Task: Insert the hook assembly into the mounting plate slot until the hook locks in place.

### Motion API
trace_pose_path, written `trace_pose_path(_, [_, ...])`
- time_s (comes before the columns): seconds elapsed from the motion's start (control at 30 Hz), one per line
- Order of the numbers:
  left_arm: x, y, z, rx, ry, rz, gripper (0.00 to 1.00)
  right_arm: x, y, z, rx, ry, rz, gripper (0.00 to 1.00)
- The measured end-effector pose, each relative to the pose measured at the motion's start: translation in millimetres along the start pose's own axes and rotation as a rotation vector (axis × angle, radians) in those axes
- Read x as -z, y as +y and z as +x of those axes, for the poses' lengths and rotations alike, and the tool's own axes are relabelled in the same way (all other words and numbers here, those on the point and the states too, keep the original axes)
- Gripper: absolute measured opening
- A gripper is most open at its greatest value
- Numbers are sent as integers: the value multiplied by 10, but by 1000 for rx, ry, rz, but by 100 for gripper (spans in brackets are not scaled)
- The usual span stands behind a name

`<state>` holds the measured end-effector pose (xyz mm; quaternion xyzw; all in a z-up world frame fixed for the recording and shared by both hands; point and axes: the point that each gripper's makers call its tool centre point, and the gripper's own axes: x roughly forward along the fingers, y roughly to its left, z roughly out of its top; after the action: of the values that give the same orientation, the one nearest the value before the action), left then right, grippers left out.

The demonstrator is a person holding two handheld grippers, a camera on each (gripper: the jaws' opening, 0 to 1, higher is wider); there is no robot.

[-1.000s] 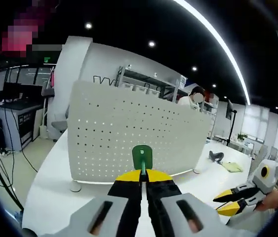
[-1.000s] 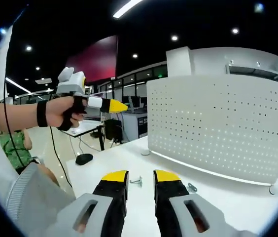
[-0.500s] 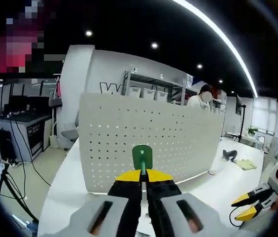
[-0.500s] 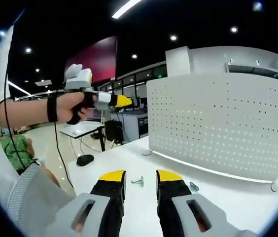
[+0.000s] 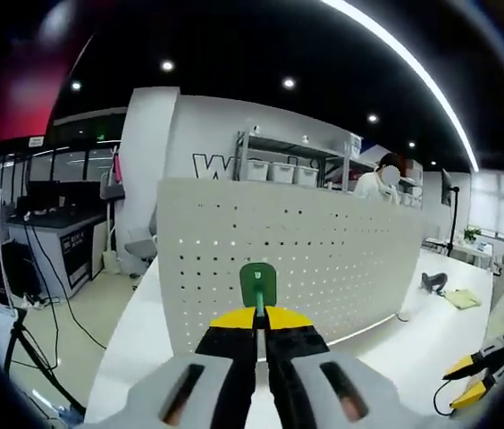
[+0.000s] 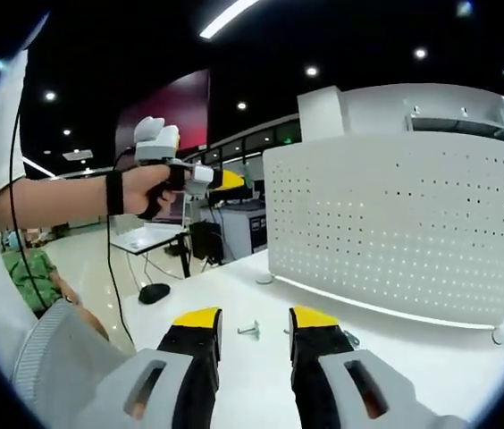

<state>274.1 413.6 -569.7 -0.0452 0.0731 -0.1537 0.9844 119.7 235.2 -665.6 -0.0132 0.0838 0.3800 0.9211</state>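
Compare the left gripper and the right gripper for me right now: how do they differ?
The left gripper has its jaws shut on the green hook; the right gripper is open and holds nothing. The left is raised near the pegboard; the right hangs low over the table. Both have yellow tips.

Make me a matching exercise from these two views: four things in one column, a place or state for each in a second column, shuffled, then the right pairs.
Things:
1. green hook
2. perforated white panel
3. right gripper
4. small metal part

Places or states:
A. lying on the white table
B. open, holding nothing
C. clamped in the left gripper
D. standing upright on the table

Pairs: 1-C, 2-D, 3-B, 4-A
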Motion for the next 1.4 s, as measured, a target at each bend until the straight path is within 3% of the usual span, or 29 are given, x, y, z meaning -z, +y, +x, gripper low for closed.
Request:
trace_pose_path(0.63, [-188, 209, 258, -46, -19, 44, 2, 37, -75, -73, 23, -4, 22, 30])
trace_pose_path(1.4, [-337, 444, 575, -104, 9, 51, 2, 133, -73, -111, 7, 30, 28, 30])
